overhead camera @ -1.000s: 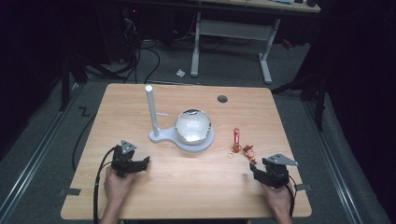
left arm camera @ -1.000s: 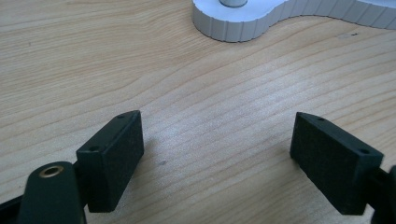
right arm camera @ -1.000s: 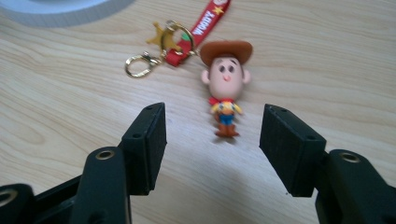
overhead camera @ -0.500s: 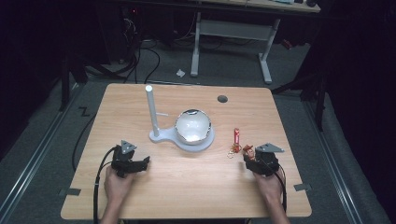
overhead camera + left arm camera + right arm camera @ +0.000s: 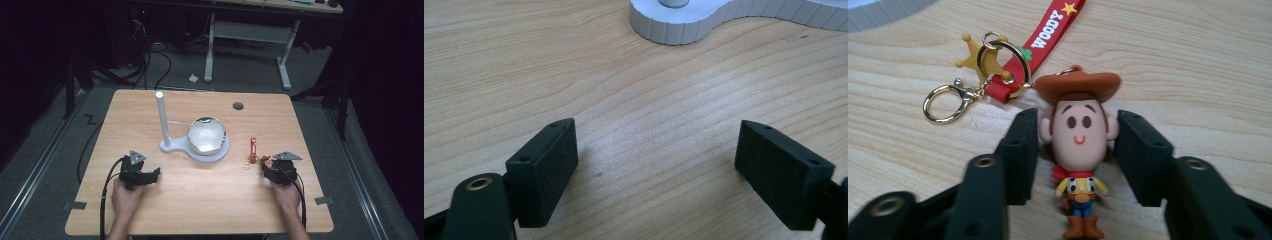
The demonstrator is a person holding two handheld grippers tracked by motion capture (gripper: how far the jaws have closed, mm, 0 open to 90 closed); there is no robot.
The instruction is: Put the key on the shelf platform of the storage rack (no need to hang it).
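A Woody keychain figure (image 5: pixel 1078 135) lies face up on the wooden table (image 5: pixel 200 200), with its red strap (image 5: pixel 1048 35), gold star and clasp ring (image 5: pixel 943 102) beyond its hat. My right gripper (image 5: pixel 1076 119) has its two jaws pressed against the sides of the figure's head. In the high view this gripper (image 5: pixel 270 167) sits at the right of the table, with the figure (image 5: pixel 265 161) at its tips and the strap (image 5: pixel 253 146) just ahead. My left gripper (image 5: pixel 659 135) stands open over bare wood, and in the high view it (image 5: pixel 152 175) rests at the front left.
A white stand (image 5: pixel 172 147) with an upright post (image 5: pixel 162 117) and a shiny round bowl (image 5: pixel 206 135) occupies the table's middle; its ribbed base (image 5: pixel 684 20) lies ahead of my left gripper. A dark grommet hole (image 5: pixel 238 106) is at the back.
My right gripper has moved forward and left to the keychain and now has its jaws around the figure's head. The left gripper has stayed put.
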